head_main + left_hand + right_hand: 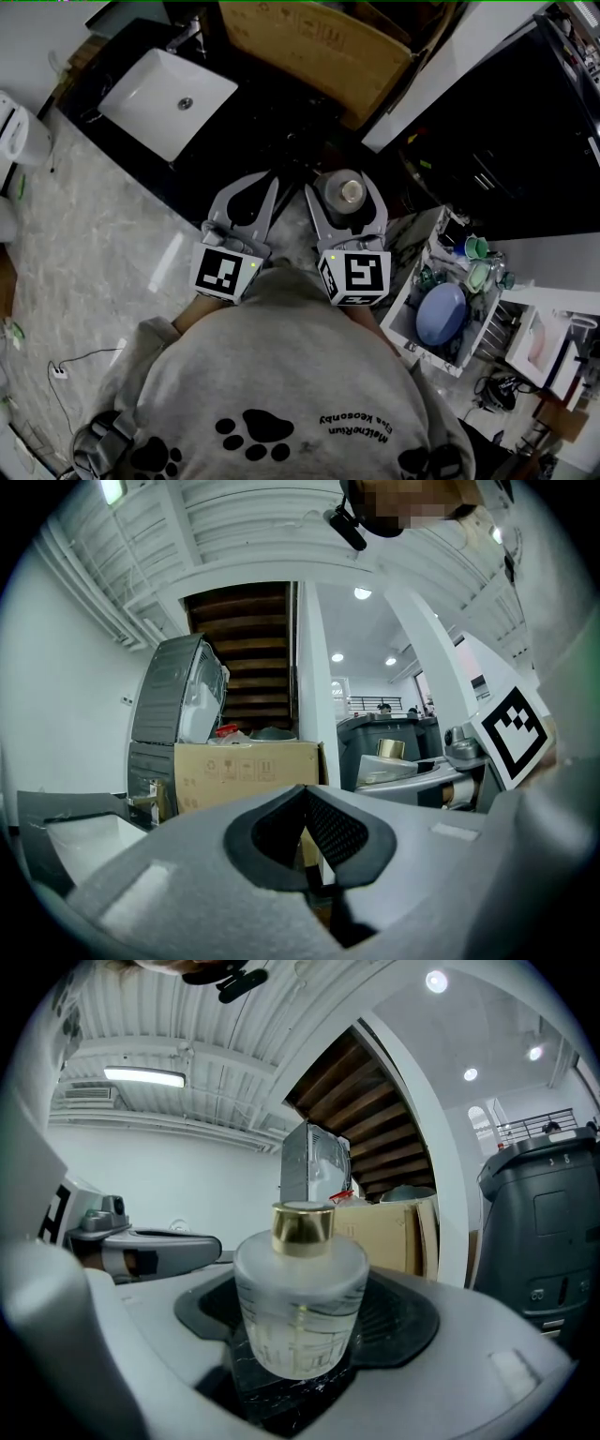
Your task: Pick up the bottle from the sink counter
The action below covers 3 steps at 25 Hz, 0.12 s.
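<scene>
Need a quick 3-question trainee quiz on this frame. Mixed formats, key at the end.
1. Which gripper has the bottle between its jaws?
2. True or false: the left gripper has its jaws spread wide apart.
3. The bottle's cap is: A) gold B) red C) blue

Key:
1. The right gripper.
2. False. Its jaws are together, with nothing between them.
3. A.
</scene>
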Tool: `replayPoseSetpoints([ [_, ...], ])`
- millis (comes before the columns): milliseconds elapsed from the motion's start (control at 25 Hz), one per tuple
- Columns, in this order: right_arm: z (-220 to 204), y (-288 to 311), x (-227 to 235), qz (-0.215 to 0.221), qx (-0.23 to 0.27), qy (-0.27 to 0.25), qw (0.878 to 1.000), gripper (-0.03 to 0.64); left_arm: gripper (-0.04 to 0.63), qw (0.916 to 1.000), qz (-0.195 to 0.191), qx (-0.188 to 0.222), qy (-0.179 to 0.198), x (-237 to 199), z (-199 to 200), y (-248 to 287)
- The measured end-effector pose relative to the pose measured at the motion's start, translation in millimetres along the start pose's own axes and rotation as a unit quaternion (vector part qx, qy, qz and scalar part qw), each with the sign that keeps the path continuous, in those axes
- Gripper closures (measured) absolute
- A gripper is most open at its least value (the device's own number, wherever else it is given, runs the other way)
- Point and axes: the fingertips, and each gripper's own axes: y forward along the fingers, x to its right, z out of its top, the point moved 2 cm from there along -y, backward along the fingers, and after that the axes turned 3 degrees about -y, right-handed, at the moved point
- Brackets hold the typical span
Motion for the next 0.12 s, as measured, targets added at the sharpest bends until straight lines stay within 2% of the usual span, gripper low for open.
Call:
replayPoseSetpoints([
  [120,-3.2,-1.0,1.5,0.007,-0.001,-0.003,1.0,0.282,0.594,1.0,0.006,0.003,0.001,4.0,-3.0,0.2],
])
